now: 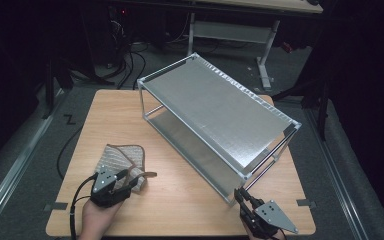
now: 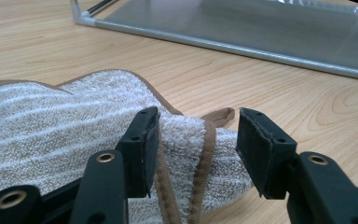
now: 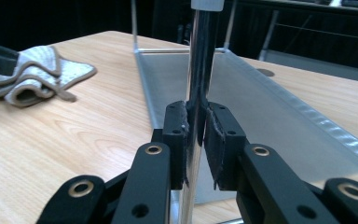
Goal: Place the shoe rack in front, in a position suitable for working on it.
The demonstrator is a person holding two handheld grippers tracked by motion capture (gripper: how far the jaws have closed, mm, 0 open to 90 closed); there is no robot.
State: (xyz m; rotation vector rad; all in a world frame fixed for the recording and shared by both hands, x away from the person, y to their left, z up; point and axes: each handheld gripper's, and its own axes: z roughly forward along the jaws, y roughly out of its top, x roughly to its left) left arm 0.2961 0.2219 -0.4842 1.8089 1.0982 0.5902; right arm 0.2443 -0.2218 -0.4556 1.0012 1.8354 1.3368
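While the right gripper (image 3: 196, 135) is clamping its jaws on the near corner post (image 3: 200, 70) of the metal shelf rack (image 1: 215, 107), the left gripper (image 2: 196, 144) is straddling the folded edge of the striped cloth (image 2: 51, 126), which is lying on the wooden table (image 1: 180, 200) to the left of the rack. Its jaws are standing apart, one pad touching the brown-trimmed fold, the other clear of it.

To do this well, the left hand should probably be pushing a little deeper over the fold before closing, so both layers get caught, while the right is keeping the rack from sliding.

The left gripper view is showing that gap beside the fold, which the high view is blurring. The right gripper view is showing the pads pressing the post. The high view is giving the rack's slanted placement on the table.
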